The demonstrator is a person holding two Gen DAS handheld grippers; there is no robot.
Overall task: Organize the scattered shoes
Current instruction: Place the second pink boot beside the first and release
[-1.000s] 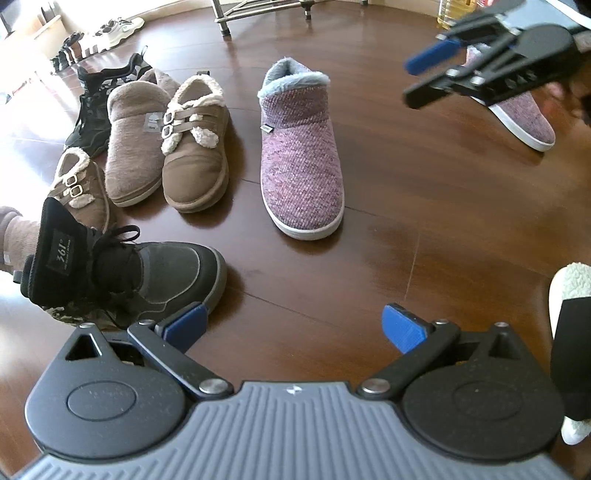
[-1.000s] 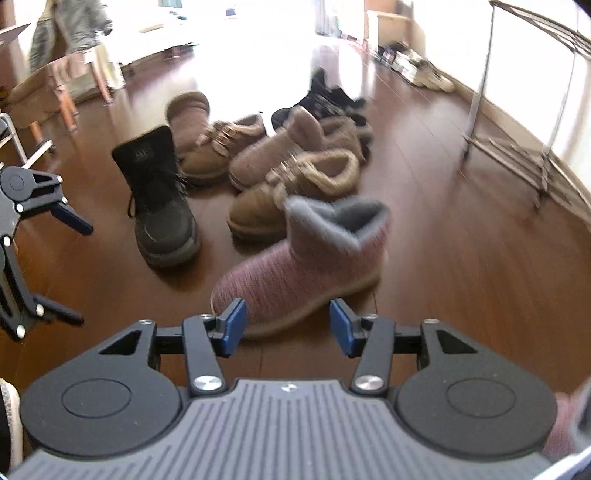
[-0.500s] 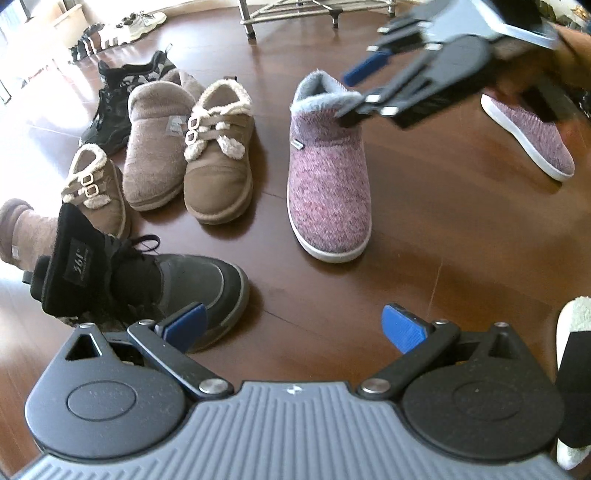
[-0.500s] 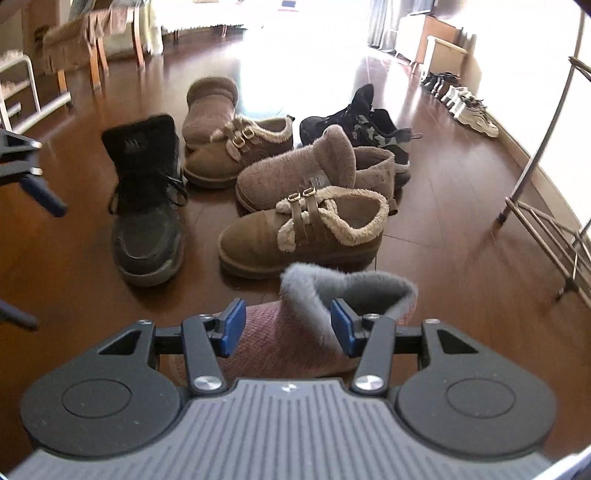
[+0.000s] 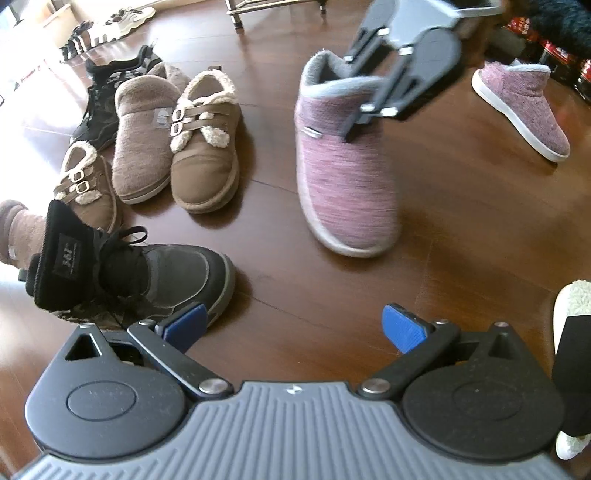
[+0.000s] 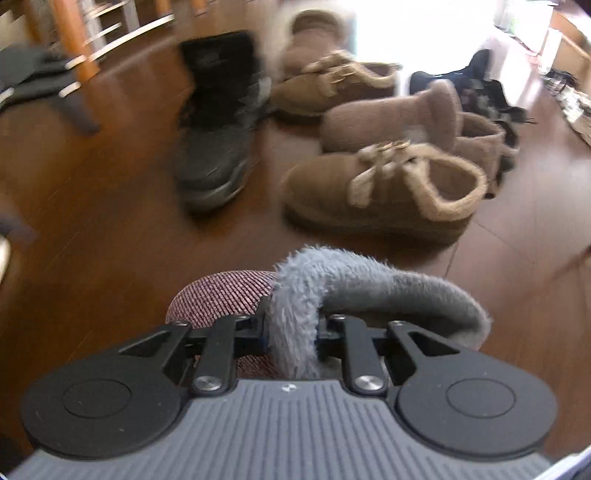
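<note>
A purple knit boot (image 5: 343, 177) with a grey fuzzy collar (image 6: 295, 295) stands mid-floor. My right gripper (image 6: 291, 332) is closing its jaws, and the pads pinch that collar's near side; from the left wrist view the right gripper (image 5: 354, 92) reaches down onto the boot's opening. The matching purple boot (image 5: 524, 107) sits apart at the far right. My left gripper (image 5: 295, 328) hangs open over bare floor with nothing between its fingers, beside a black high-top sneaker (image 5: 162, 273).
Brown buckle shoes (image 5: 205, 147), a taupe boot (image 5: 144, 136) and a black patterned sneaker (image 5: 107, 96) cluster on the left. A white fleecy slipper (image 5: 572, 306) lies at the right edge. Rack legs (image 5: 273, 7) stand at the back, chair legs (image 6: 74, 55) far left.
My right gripper dropped onto the purple boot's collar and its jaws closed on it. The boot now looks blurred and shifted. The left gripper stayed put.
</note>
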